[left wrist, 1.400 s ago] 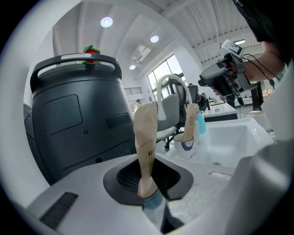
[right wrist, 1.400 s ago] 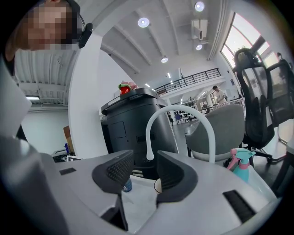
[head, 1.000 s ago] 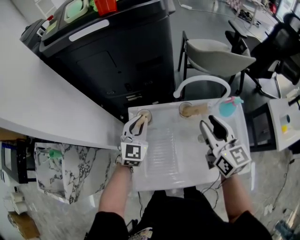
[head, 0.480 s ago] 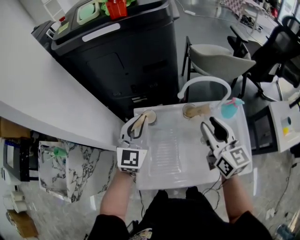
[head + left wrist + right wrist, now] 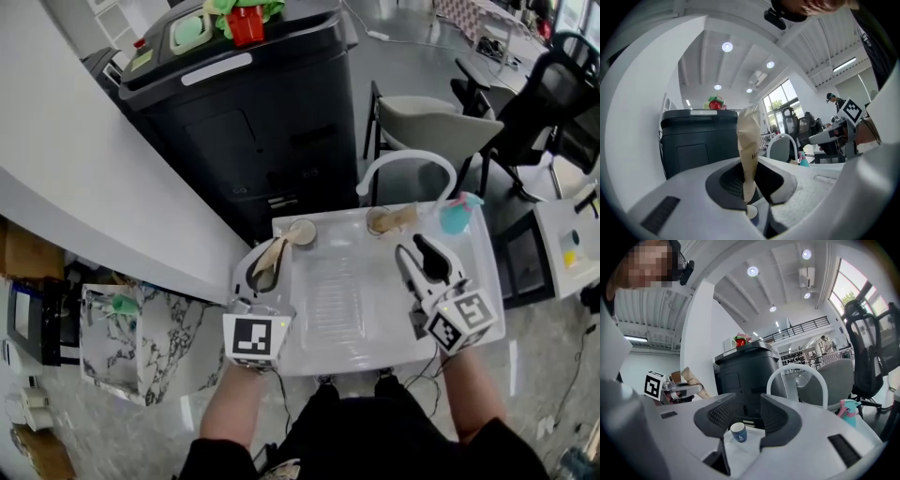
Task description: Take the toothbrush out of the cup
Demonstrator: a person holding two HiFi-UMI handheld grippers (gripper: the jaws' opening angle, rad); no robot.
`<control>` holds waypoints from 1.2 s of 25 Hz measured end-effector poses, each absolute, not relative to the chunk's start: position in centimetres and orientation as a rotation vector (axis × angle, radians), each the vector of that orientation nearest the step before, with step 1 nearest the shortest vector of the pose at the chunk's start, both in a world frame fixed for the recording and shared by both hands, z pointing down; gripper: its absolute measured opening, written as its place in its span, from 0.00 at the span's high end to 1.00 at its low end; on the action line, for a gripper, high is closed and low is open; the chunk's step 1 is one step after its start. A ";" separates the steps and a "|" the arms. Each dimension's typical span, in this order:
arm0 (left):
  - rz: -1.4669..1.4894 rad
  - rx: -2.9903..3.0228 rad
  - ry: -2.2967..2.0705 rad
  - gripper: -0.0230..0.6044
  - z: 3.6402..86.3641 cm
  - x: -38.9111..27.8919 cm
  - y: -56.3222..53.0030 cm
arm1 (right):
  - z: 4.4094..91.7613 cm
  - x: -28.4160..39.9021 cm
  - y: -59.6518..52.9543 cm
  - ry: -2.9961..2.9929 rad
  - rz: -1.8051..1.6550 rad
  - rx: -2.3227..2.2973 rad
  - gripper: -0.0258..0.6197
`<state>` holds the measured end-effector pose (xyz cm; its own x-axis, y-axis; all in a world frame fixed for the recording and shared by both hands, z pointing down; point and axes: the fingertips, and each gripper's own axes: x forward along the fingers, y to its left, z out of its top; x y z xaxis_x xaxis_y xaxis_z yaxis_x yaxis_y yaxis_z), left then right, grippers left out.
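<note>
**Toothbrush comes out of the cup.** A person's left gripper (image 5: 265,253) clenches a paper-wrapped toothbrush (image 5: 749,140) low on its length. It holds the brush upright over the cup (image 5: 302,232), which stands at the counter's far left corner. The upright hold looks meant to bring the brush straight out past the rim, and its lower end appears clear of the cup.

The right gripper (image 5: 415,255) waits over the counter's right side, jaws parted with nothing between the pads. A blue cup (image 5: 737,432) shows farther off through the gap, untouched; whether it is the same cup cannot be told.

The white counter (image 5: 342,323) is a sink top with a ribbed middle. An arched white tap (image 5: 408,157) stands along its far edge and a teal spray bottle (image 5: 457,216) at its far right corner. Beyond stand a black cabinet (image 5: 253,122) and a grey chair (image 5: 436,112) in a bright, open office.
</note>
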<state>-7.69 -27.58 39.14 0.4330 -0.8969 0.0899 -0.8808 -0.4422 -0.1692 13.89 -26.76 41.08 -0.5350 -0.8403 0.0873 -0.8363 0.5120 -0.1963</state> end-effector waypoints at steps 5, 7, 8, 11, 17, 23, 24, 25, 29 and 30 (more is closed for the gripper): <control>-0.238 -2.580 1.637 0.90 37.4 -8.2 -25.0 | 40.5 13.2 -25.5 2.716 -0.322 -1.499 0.71; -0.232 -2.586 1.645 0.90 37.1 -8.4 -23.9 | 40.5 12.9 -25.0 2.715 -0.320 -1.496 0.71; -0.226 -2.589 1.646 0.90 36.9 -8.5 -23.3 | 40.5 12.8 -24.7 2.715 -0.319 -1.494 0.71; -0.204 -2.604 1.651 0.90 36.6 -8.5 -21.7 | 40.5 12.4 -24.1 2.716 -0.318 -1.486 0.71; -0.187 -2.628 1.640 0.90 36.5 -8.0 -19.2 | 41.2 12.1 -24.0 2.722 -0.339 -1.484 0.70; -0.229 -2.666 1.629 0.90 37.7 -6.9 -17.9 | 42.6 12.4 -24.8 2.733 -0.368 -1.497 0.68; -0.233 -2.670 1.634 0.90 37.9 -6.8 -17.8 | 42.9 12.5 -25.0 2.735 -0.375 -1.501 0.67; -0.237 -2.674 1.639 0.90 38.2 -6.8 -17.7 | 43.1 12.6 -25.1 2.736 -0.382 -1.509 0.66; -0.249 -2.684 1.658 0.90 39.0 -6.5 -17.6 | 44.2 13.6 -26.1 2.705 -0.413 -1.569 0.63; -0.253 -2.683 1.661 0.90 39.1 -6.4 -17.7 | 44.6 13.9 -26.3 2.697 -0.422 -1.586 0.63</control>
